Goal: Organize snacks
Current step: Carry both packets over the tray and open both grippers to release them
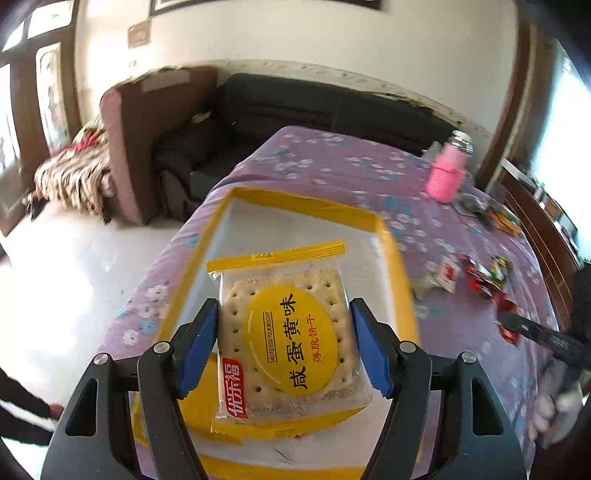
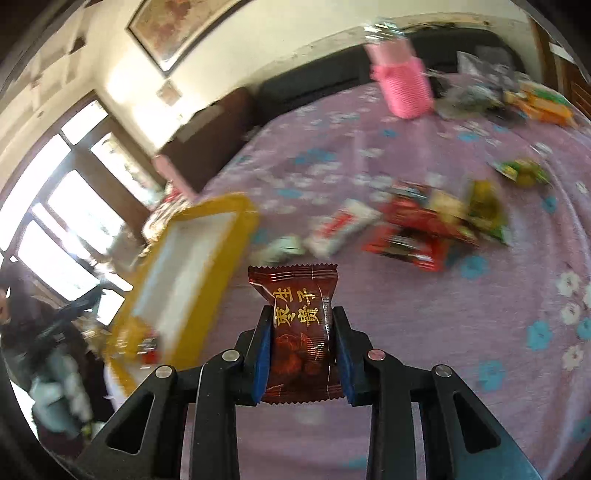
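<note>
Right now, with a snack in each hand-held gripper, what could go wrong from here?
1. The left hand-held gripper pinches the cracker pack only by its edges above the yellow tray; it may slip or the cracker may crack.
2. The right hand-held gripper holds the brown candy low, so it may twist out.

Cream wall (image 1: pixel 295 33) far, framed picture (image 2: pixel 166 29) on it. Black sofa (image 1: pixel 295 107) along wall; brown armchair (image 1: pixel 147 129) at its left, patterned throw (image 1: pixel 74 173) beside. Glossy pale floor (image 1: pixel 55 277) near left, glaring. Bright wood-framed windows (image 2: pixel 66 206) left.
</note>
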`<state>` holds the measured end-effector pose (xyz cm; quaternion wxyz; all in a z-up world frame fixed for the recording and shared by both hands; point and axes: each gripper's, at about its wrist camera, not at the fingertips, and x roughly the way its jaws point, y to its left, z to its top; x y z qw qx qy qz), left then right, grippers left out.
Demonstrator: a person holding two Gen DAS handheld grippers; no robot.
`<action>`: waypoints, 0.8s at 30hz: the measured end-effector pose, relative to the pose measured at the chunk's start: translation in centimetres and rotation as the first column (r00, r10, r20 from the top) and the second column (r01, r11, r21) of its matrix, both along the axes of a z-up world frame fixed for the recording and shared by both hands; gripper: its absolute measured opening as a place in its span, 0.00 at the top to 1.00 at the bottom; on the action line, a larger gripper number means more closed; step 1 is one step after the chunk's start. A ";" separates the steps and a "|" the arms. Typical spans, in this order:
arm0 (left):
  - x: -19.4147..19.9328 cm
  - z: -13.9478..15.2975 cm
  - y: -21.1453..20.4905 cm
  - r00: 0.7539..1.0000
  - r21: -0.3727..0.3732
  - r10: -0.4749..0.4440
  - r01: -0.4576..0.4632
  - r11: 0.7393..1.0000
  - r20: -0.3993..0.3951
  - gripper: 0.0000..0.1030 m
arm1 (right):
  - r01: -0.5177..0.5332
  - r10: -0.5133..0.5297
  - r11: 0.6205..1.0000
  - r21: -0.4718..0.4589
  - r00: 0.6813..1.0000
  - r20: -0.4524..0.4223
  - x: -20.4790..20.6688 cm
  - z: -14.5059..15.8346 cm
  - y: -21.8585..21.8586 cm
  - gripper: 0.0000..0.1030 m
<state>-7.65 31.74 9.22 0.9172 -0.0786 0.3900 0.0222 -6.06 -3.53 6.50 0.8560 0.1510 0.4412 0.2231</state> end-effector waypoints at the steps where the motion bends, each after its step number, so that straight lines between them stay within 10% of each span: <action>1: 0.7 -0.6 0.8 1.000 -0.015 0.012 -0.012 1.000 -0.016 0.32 | -0.023 0.023 1.000 -0.010 1.000 0.008 -0.1 0.7 1.2 0.70; 14: 4.8 -5.1 4.9 0.988 -0.115 0.076 -0.091 0.989 -0.135 0.33 | -0.338 0.329 0.936 -0.096 0.939 -0.100 1.6 0.0 21.6 0.71; 24: 3.3 -4.5 6.2 0.994 -0.229 0.060 -0.079 0.970 -0.089 0.33 | -0.352 0.326 0.924 -0.150 0.930 -0.172 2.9 -3.4 25.6 0.66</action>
